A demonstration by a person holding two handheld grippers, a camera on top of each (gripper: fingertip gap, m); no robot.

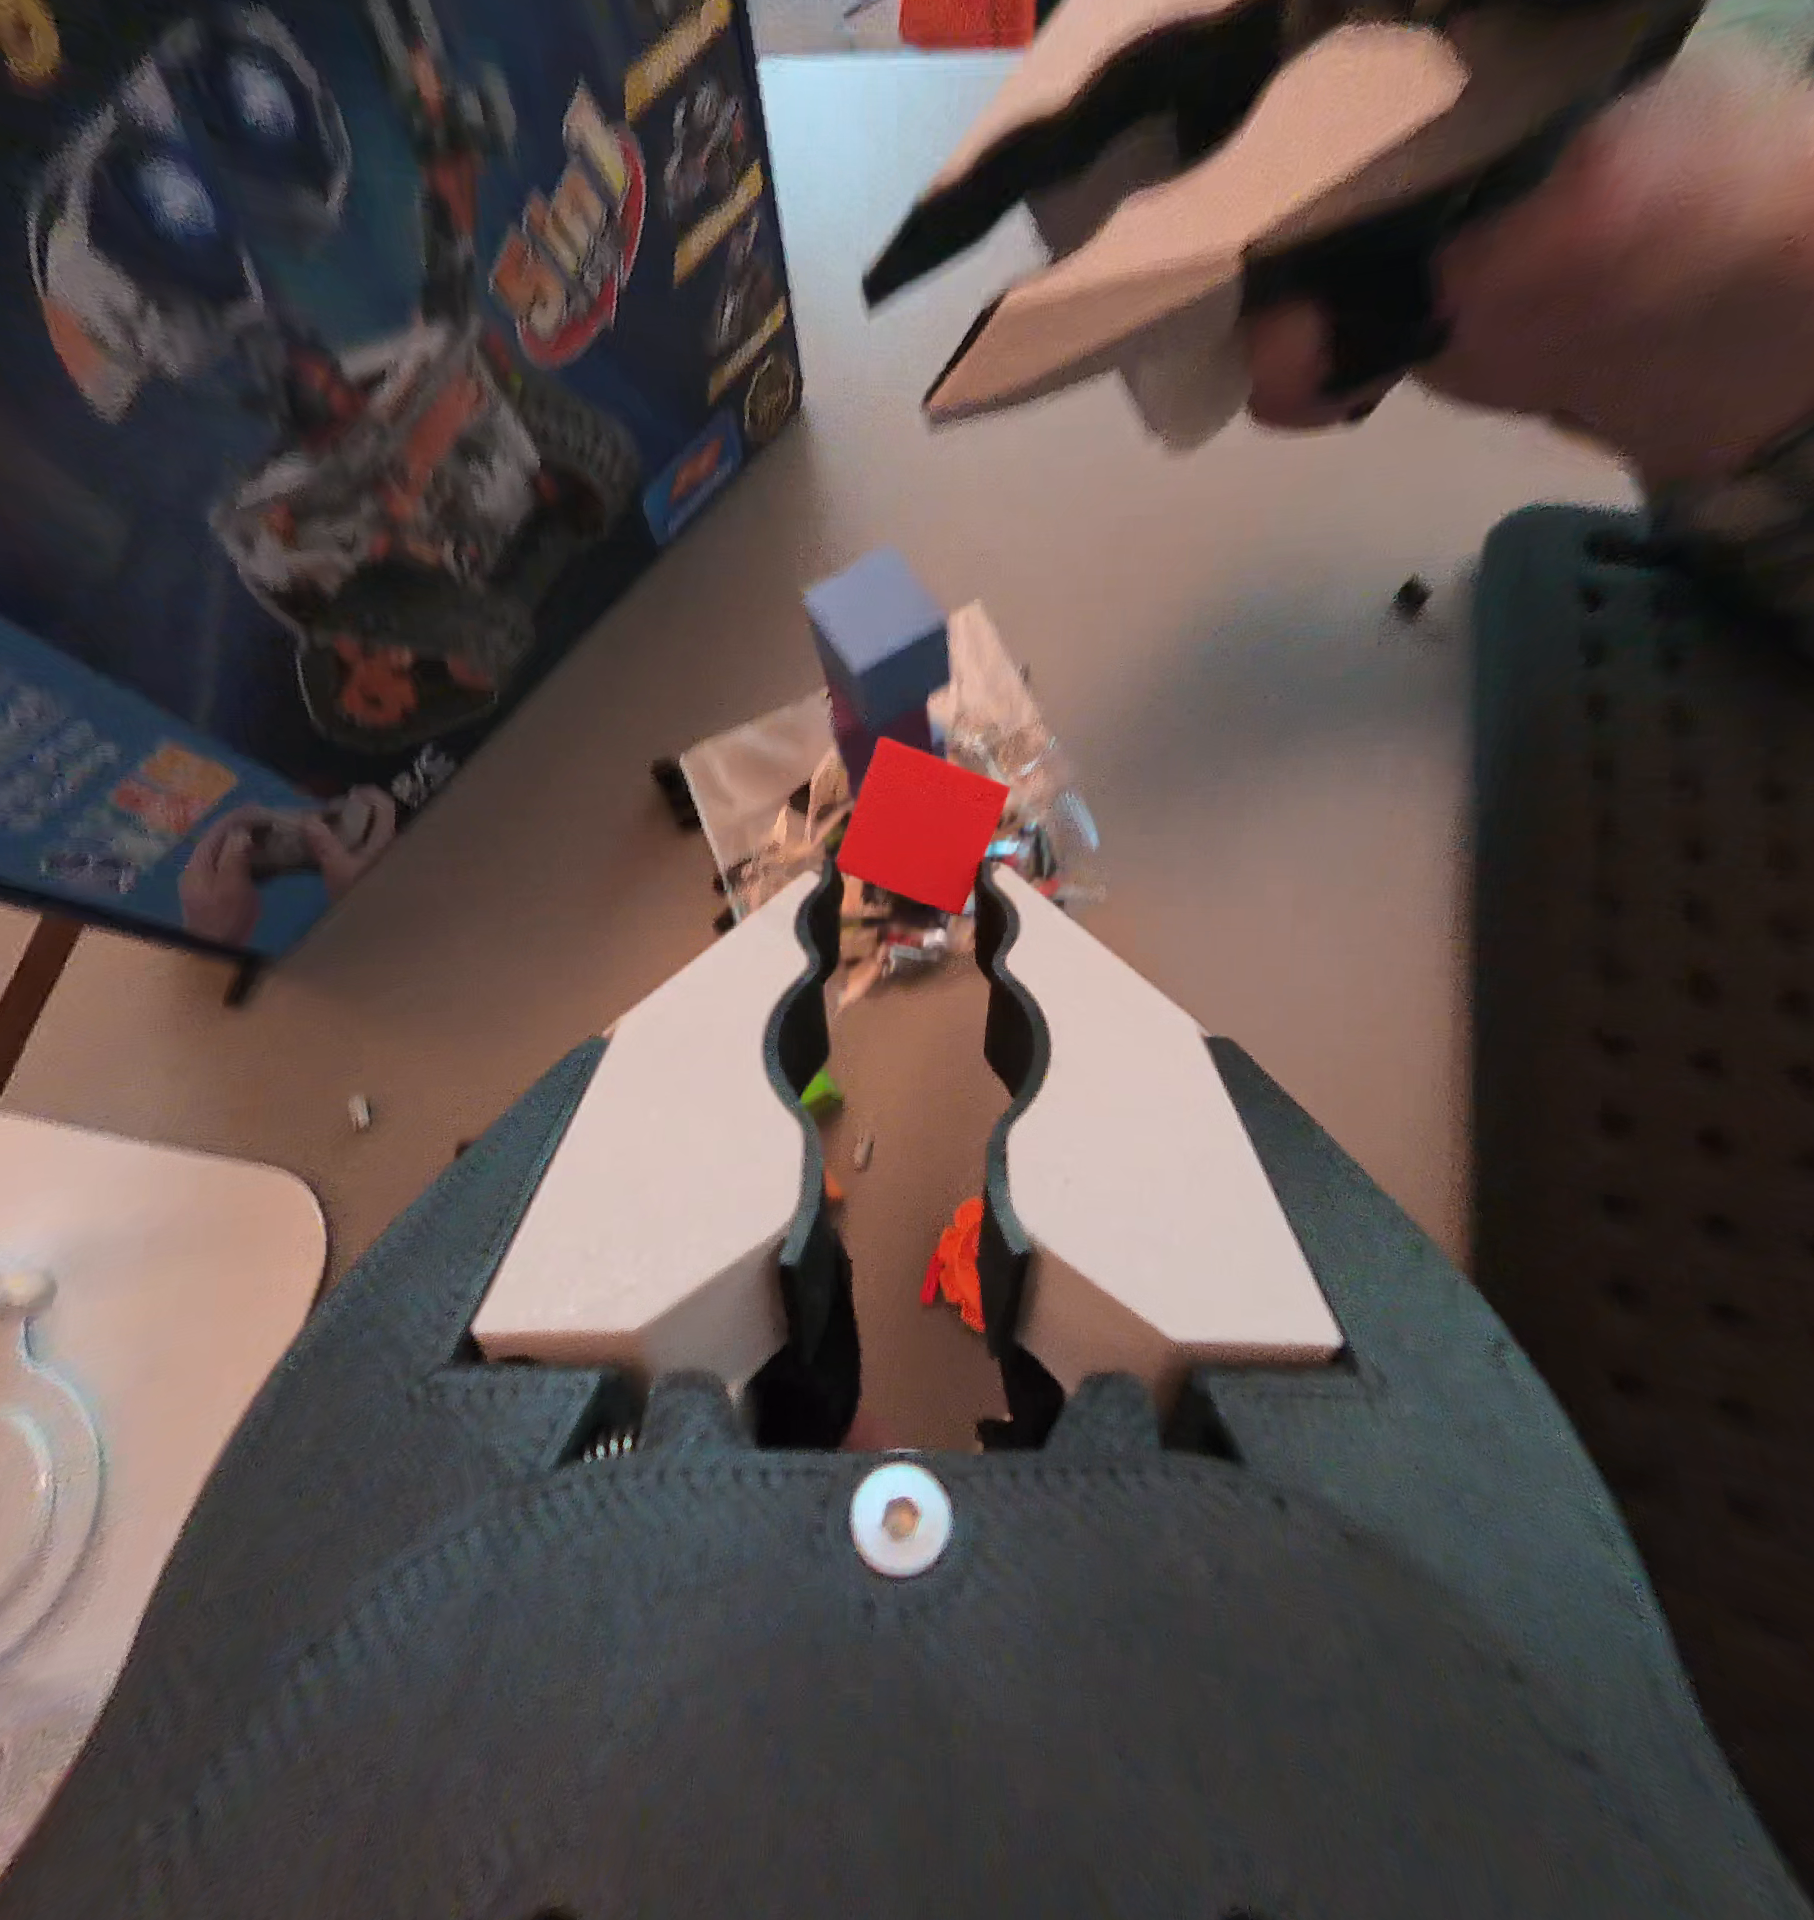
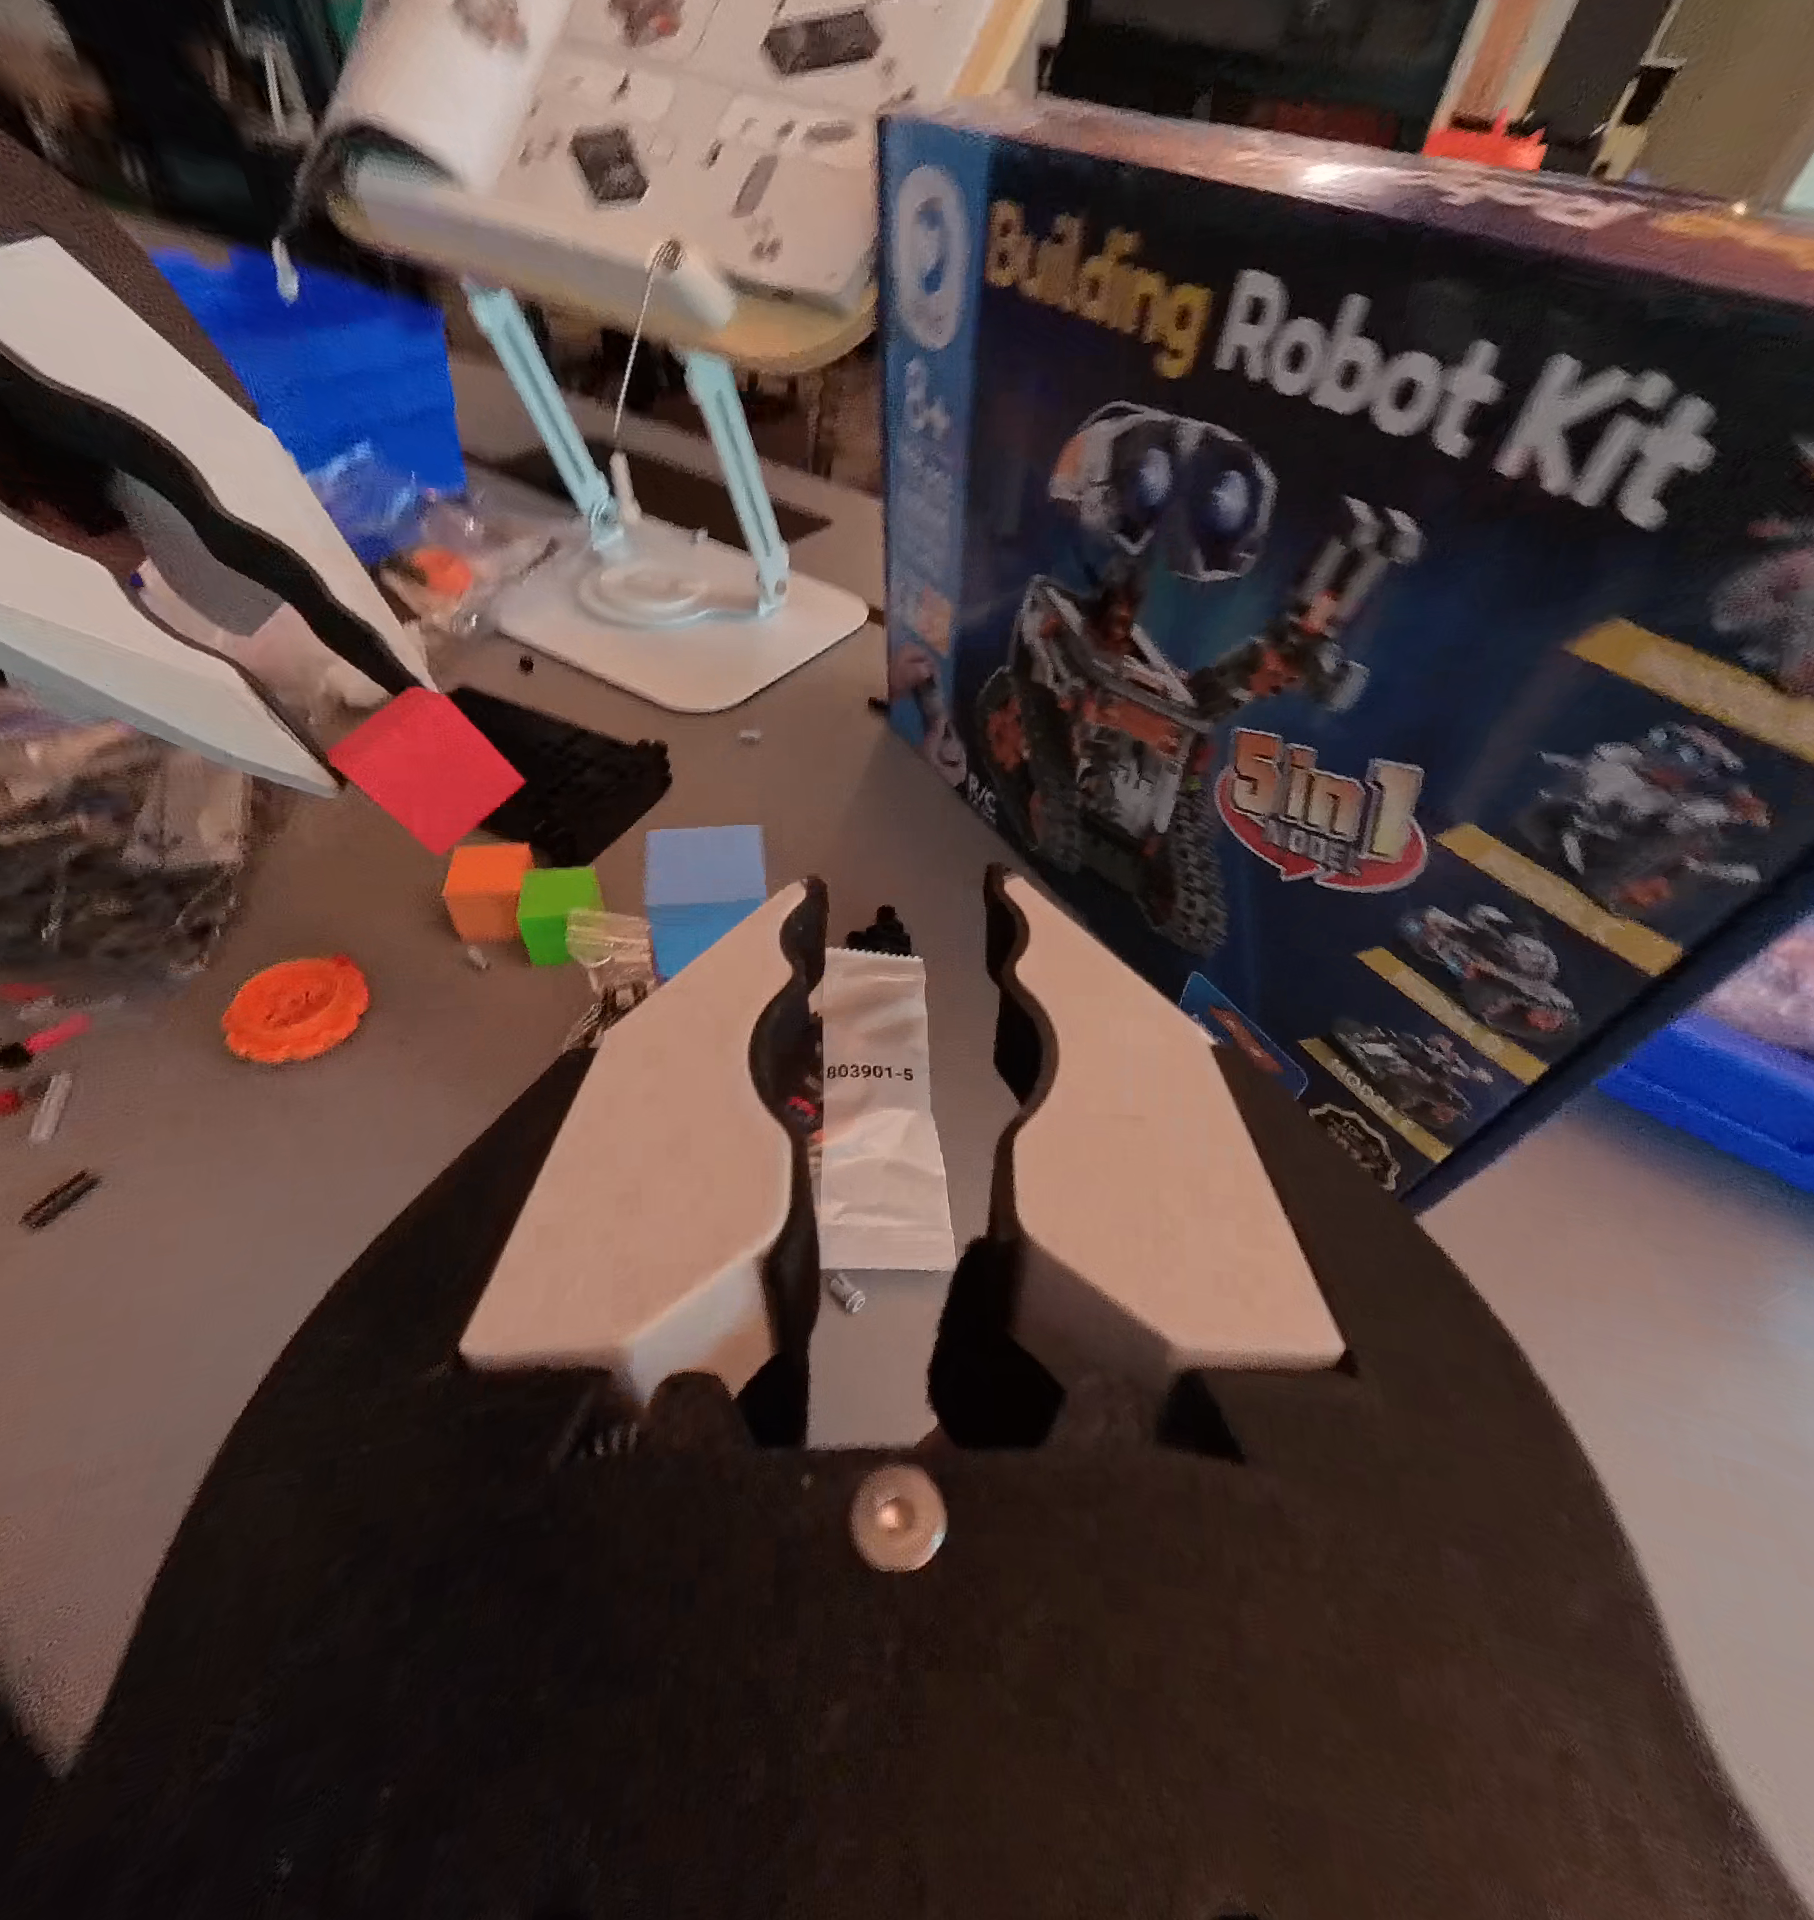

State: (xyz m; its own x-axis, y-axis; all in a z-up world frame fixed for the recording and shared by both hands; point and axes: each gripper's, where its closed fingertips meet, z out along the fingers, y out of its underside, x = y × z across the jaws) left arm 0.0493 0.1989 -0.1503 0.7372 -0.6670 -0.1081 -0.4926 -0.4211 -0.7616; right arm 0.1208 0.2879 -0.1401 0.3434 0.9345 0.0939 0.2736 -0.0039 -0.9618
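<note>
**Red cube hanging on by the very tips**

The small red cube [image 1: 922,823] is pinched at the extreme tips of the left gripper [image 1: 908,883], lifted off the grey bench [image 2: 155,1299] and tilted on a corner. In the right wrist view the cube [image 2: 423,767] hangs above and to the left of the little orange cube [image 2: 485,889].

What worries me: the hold is only on the cube's lower edges, right at the fingertips, and the cube sits skewed. My guess is any jolt or twist lets it pivot out and drop onto the clutter under it. The frames are motion-blurred too, so that risk feels real.

The right gripper [image 2: 898,894] is spread apart with nothing in it, low over a white sealed packet [image 2: 882,1122] lying right of the red cube. Just right of the orange cube sit a green cube [image 2: 558,914] and then a taller light blue block [image 2: 703,883].

Containers: a clear plastic bag [image 1: 1007,769] of small dark parts lies directly below the red cube. The big dark blue cardboard kit box [image 2: 1402,644] stands far right of it; I can't tell what's inside. A clear glass jar [image 1: 4,1455] sits well to the left of the cube, seemingly empty.
</note>
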